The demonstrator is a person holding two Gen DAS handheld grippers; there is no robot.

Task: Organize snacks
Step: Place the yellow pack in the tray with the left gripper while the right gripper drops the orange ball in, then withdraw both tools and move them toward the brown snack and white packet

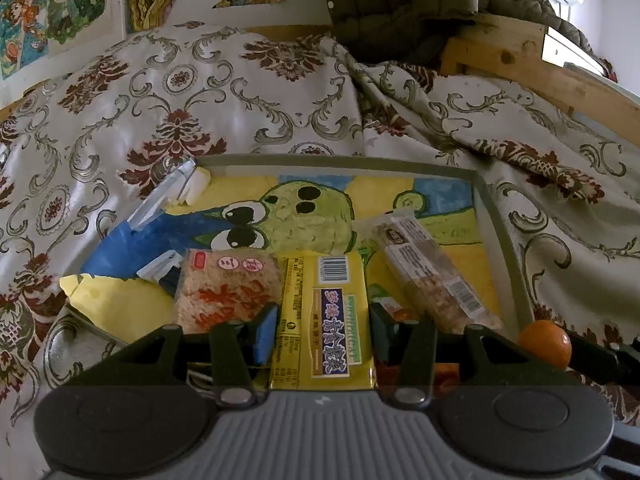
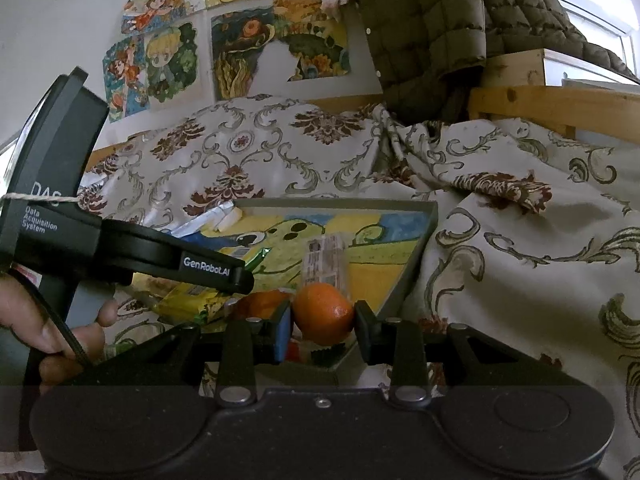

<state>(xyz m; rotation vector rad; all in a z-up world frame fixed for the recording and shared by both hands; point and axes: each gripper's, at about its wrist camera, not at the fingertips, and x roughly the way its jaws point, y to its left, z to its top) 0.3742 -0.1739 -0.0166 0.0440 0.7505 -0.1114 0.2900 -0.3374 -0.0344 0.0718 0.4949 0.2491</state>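
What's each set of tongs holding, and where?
Left tongs: yellow snack packet, by its long side edges. Right tongs: orange, across its middle.

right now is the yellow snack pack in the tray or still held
Held. The yellow snack pack sits between the left gripper pads, over the tray; whether it touches the tray floor cannot be told.

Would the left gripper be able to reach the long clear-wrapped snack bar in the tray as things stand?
Probably not right away: the left gripper is shut on the yellow snack packet. The bar lies uncovered in the tray just right of it, so the path looks free once the packet is released.
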